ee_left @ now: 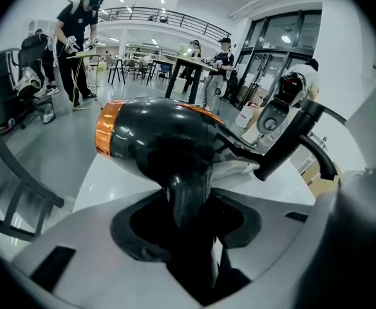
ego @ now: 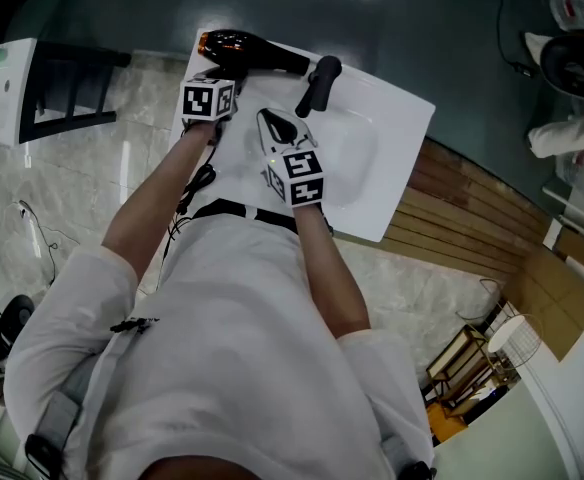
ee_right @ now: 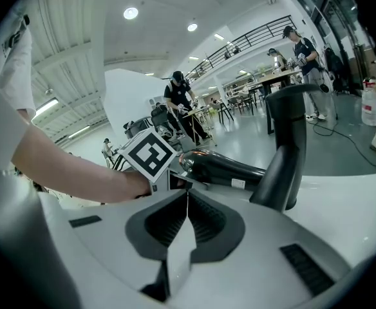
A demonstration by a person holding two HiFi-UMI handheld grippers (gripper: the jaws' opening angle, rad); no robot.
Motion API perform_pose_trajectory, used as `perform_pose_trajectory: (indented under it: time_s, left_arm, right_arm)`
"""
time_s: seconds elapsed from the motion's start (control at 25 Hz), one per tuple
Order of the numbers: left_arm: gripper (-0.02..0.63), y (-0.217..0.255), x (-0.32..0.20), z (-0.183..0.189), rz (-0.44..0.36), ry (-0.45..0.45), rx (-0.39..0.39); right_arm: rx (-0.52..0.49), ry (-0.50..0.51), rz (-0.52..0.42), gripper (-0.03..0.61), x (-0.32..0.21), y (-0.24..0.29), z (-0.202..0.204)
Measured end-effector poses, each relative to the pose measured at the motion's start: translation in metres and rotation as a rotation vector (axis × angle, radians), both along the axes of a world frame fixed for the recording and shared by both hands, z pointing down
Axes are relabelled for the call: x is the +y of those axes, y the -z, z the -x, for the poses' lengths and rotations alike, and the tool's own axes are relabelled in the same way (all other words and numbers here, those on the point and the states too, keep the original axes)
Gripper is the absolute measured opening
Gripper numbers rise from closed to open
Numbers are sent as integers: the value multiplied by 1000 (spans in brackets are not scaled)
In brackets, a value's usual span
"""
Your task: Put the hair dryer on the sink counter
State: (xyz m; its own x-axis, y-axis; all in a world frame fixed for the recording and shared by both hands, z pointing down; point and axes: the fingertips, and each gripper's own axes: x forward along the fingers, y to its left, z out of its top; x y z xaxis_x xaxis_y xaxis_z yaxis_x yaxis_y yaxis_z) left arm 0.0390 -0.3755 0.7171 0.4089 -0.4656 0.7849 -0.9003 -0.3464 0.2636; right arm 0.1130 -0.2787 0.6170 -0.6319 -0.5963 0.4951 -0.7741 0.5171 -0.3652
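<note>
Jaws of the left gripper (ee_left: 188,221) are clamped on the black handle of the hair dryer (ee_left: 156,140), and we see the handle running down between the dark pads. The barrel is glossy black with an orange ring (ee_left: 107,129) at one end. From the right gripper view we note a small pale label (ee_right: 238,183) on the barrel, its print too small to read. The dryer sits at the back left corner of the white sink counter (ego: 397,118), just beside the black faucet (ego: 317,83). We cannot tell whether it touches the surface.

The right gripper (ee_right: 188,201) has its jaws together with nothing between them, and it hangs over the counter near the basin (ego: 357,153). Each gripper's marker cube (ego: 209,99) carries black-and-white square patterns, no letters. A black cord (ego: 194,190) hangs below the left hand. People stand at tables (ee_left: 194,63) far behind.
</note>
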Motion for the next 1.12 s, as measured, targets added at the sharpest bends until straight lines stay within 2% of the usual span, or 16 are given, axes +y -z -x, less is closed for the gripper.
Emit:
perform_pose_trajectory:
  time_s: [0.2, 0.8, 1.12]
  left_arm:
    - [170, 2, 2, 1, -3, -19, -5]
    - [234, 11, 12, 11, -2, -52, -16]
    - [235, 24, 19, 21, -17, -65, -9]
  right_arm:
    - [3, -3, -3, 8, 3, 1, 0]
    - [3, -11, -21, 8, 10, 8, 8]
    - [7, -34, -36, 8, 13, 14, 10]
